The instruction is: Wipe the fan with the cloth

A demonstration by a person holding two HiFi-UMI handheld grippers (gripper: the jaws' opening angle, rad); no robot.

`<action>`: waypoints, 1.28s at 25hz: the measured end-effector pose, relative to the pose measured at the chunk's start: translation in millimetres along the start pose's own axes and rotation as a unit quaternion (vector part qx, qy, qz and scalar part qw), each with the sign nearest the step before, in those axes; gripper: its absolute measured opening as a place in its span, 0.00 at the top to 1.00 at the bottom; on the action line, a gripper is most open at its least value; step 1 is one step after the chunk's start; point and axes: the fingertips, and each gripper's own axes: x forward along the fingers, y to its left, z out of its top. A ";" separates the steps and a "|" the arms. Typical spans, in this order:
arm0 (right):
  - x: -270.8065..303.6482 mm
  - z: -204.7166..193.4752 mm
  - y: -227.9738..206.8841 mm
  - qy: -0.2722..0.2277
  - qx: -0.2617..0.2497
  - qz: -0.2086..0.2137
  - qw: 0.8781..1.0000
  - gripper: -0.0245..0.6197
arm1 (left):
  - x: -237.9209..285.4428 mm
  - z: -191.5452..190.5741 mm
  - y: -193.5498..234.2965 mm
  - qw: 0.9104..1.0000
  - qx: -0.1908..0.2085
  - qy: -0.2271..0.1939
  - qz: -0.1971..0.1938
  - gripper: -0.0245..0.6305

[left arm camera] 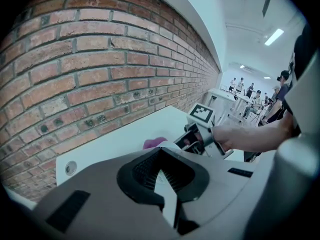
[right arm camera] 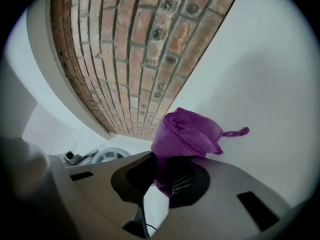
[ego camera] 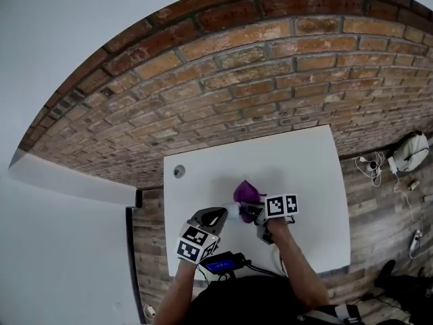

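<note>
A small white fan (ego camera: 234, 210) lies on the white table (ego camera: 284, 158) between my two grippers. My left gripper (ego camera: 220, 217) is shut, with a white part of the fan (left arm camera: 167, 191) showing between its jaws. In the right gripper view the fan (right arm camera: 106, 155) appears as a round white ring at the left. A bunched purple cloth (ego camera: 247, 191) sticks out of my right gripper (ego camera: 254, 212), which is shut on it just right of the fan. The cloth (right arm camera: 187, 134) fills the jaws of that gripper (right arm camera: 160, 179) and hides the pads. From the left gripper (left arm camera: 165, 176), the cloth (left arm camera: 152, 143) peeks out behind the fan.
A round cable hole (ego camera: 178, 171) sits in the table's far left corner. A black device with a blue screen (ego camera: 222, 263) rests at the near edge. Cables and a white bag (ego camera: 410, 151) lie on the brick-patterned floor to the right. People (left arm camera: 250, 91) stand far off.
</note>
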 end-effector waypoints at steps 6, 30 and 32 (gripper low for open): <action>4.8 -25.7 -39.7 0.030 -0.028 -0.094 0.995 0.89 | 0.4 0.9 0.4 1.000 0.000 -0.003 0.000 0.95; -12.6 -99.1 -34.1 0.063 -0.016 -0.114 0.991 0.89 | -0.7 0.8 1.0 1.000 -0.003 -0.012 -0.001 0.95; -21.1 -117.5 -32.8 0.084 0.005 -0.096 0.992 0.89 | -0.5 0.4 0.2 1.000 0.000 -0.015 -0.001 0.95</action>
